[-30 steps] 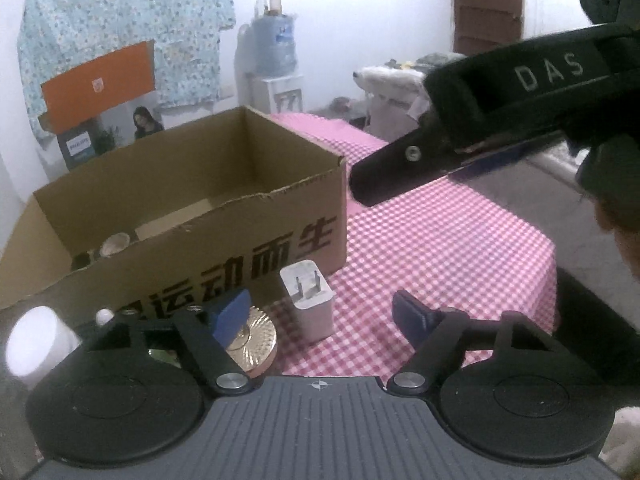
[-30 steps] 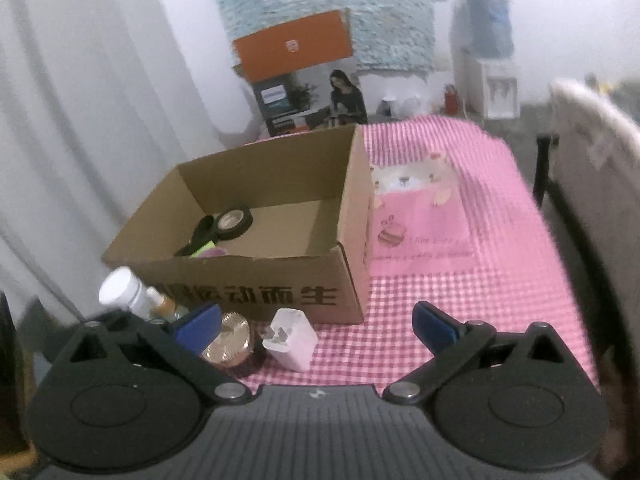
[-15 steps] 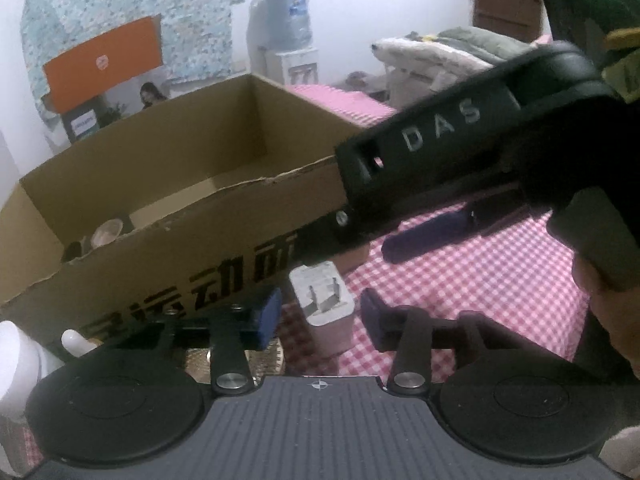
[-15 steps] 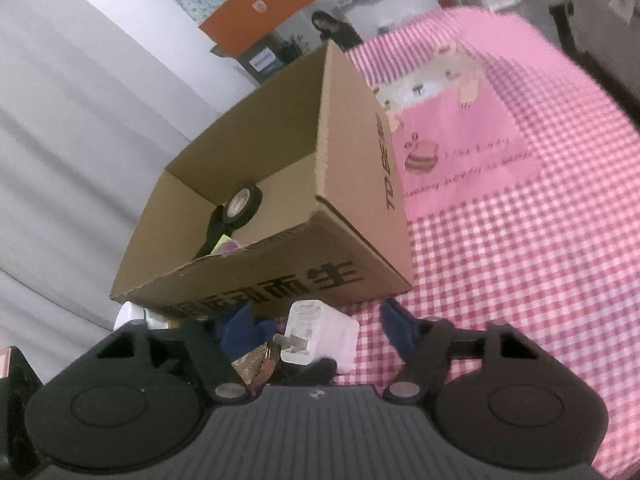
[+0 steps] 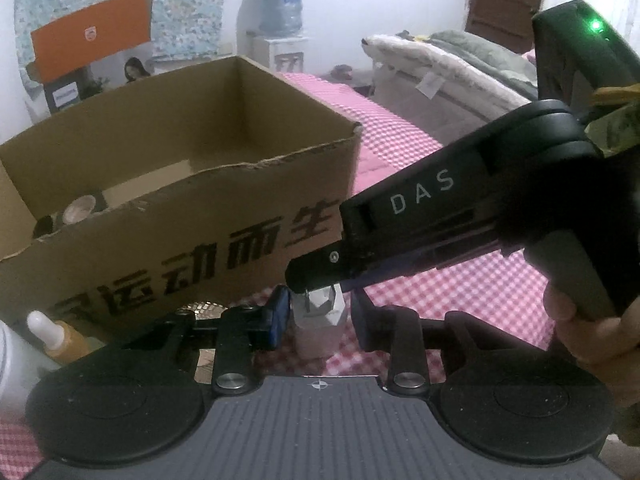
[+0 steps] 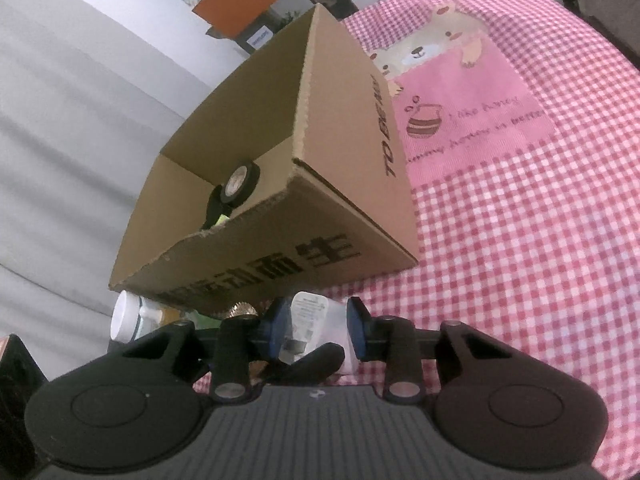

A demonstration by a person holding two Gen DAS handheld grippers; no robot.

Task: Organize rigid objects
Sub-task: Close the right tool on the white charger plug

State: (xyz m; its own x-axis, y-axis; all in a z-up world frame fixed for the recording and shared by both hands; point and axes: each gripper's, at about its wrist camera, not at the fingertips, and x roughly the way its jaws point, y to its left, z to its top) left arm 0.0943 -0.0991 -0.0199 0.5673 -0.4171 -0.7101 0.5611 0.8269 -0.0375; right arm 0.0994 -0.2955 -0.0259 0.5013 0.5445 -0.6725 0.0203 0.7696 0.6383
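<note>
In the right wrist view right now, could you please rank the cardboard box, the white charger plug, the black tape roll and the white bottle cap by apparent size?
1. Brown cardboard box, by far the largest.
2. White charger plug.
3. Black tape roll and white bottle cap look alike; the roll lies farther away inside the box, so I won't rank them.

Water dispenser (image 5: 280, 12) stands beside the bed (image 5: 452, 68).

A brown cardboard box (image 6: 344, 184) with black lettering sits mid-frame on a pink-and-white checked tablecloth (image 6: 520, 260); the charger (image 6: 316, 320) at lower centre is white.
</note>
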